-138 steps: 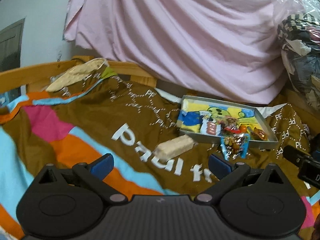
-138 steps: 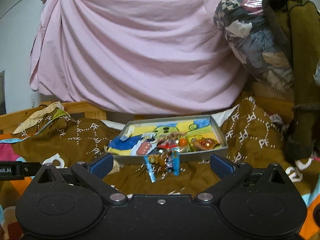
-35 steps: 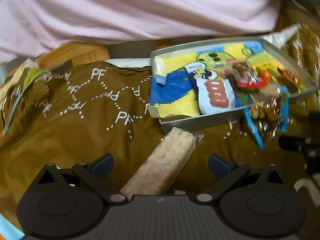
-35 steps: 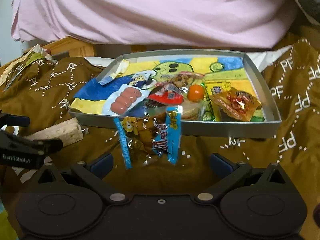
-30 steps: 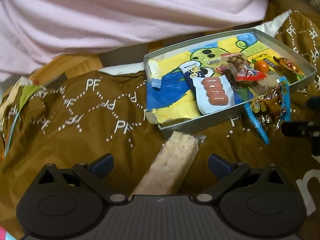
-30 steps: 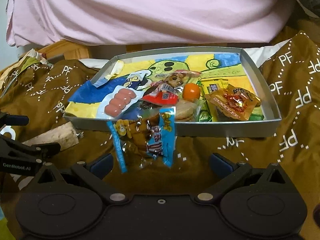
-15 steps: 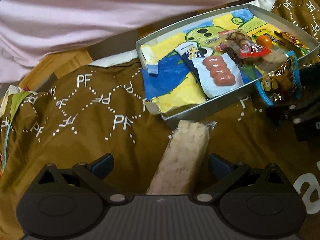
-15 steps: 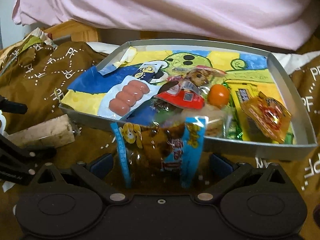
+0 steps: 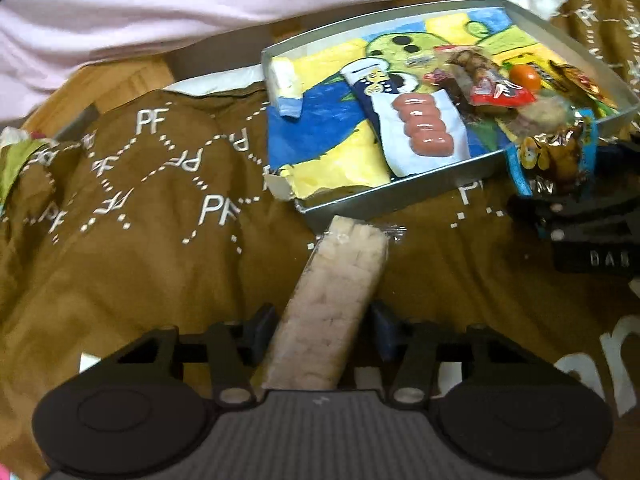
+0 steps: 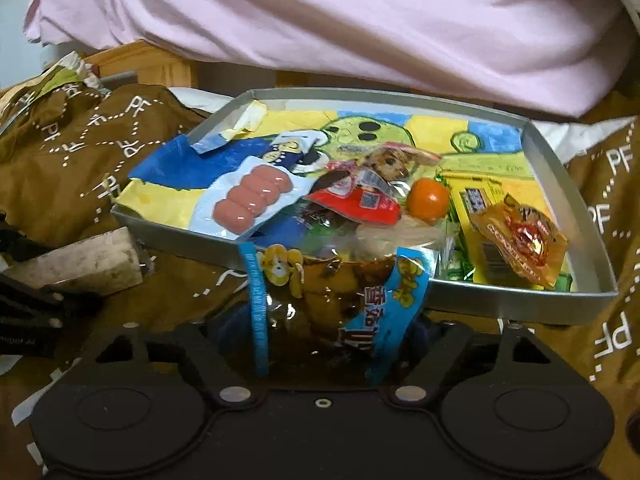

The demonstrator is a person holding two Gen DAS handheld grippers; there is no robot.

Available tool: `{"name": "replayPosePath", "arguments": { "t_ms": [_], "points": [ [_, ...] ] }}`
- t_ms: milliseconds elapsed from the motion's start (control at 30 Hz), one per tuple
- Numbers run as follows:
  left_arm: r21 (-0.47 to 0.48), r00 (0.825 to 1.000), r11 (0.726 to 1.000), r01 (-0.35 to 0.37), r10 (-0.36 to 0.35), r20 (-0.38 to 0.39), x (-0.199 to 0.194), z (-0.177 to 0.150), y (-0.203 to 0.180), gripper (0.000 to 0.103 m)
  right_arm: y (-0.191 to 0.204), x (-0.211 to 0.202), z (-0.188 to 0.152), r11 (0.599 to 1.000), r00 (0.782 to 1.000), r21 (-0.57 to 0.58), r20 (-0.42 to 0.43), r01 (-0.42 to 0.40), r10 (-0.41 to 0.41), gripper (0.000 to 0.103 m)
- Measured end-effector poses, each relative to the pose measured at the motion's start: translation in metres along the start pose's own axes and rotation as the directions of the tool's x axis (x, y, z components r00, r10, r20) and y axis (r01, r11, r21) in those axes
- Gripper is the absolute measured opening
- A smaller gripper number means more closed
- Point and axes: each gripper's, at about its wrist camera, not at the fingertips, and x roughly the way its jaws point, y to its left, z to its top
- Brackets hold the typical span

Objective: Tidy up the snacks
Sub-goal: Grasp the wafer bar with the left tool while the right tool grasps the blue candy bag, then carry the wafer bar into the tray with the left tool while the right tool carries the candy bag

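Observation:
A pale puffed-rice bar (image 9: 340, 272) in clear wrap lies on the brown blanket, its far end touching the grey tray (image 9: 380, 204). My left gripper (image 9: 322, 320) is shut on the bar's near half. A blue and brown snack bag (image 10: 332, 300) leans against the tray's front wall (image 10: 520, 296). My right gripper (image 10: 326, 332) is shut on the bag's lower part. Inside the tray lie a sausage pack (image 10: 252, 196), a red packet (image 10: 356, 200), an orange ball (image 10: 429, 196) and a golden packet (image 10: 524, 240). The right gripper (image 9: 580, 220) shows at the right edge of the left wrist view.
A brown blanket (image 9: 160, 200) with white "PF" print covers the bed in soft folds. Pink sheet (image 10: 360, 20) hangs behind the tray. A wooden bed frame (image 10: 152, 64) runs along the back left. The tray's left half holds only its cartoon liner (image 9: 320, 140).
Both grippers moved forward and down toward the tray. The left fingers closed onto the rice bar, and the right fingers closed onto the blue snack bag.

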Motion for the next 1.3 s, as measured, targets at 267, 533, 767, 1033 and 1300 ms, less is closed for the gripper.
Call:
{"name": "replayPosePath", "arguments": {
  "t_ms": [267, 533, 767, 1033, 1300],
  "points": [
    [-0.077, 0.999, 0.997, -0.005, 0.001, -0.047, -0.012, 0.005, -0.008, 0.041, 0.008, -0.019, -0.006, 0.998, 0.999, -0.049, 0.046, -0.026, 0.028, 0.051],
    [-0.154, 0.998, 0.988, -0.004, -0.007, -0.07, -0.032, -0.001, -0.009, 0.038, 0.01, -0.021, -0.009, 0.996, 0.996, -0.067, 0.057, -0.065, 0.069, 0.038],
    [-0.268, 1.0, 0.963, 0.009, -0.01, -0.005, -0.053, -0.003, -0.007, 0.038, 0.009, -0.034, -0.013, 0.994, 0.993, -0.066, 0.066, -0.091, 0.095, 0.036],
    [-0.366, 0.993, 0.93, -0.017, 0.059, 0.105, -0.074, -0.009, -0.008, 0.038, 0.005, -0.058, -0.008, 0.993, 0.986, -0.014, 0.115, -0.118, 0.119, 0.036],
    [-0.43, 0.967, 0.903, -0.018, 0.125, 0.223, -0.089, 0.02, 0.008, 0.038, -0.005, -0.077, 0.009, 0.987, 0.95, 0.037, 0.281, -0.154, 0.138, 0.035]
  ]
}}
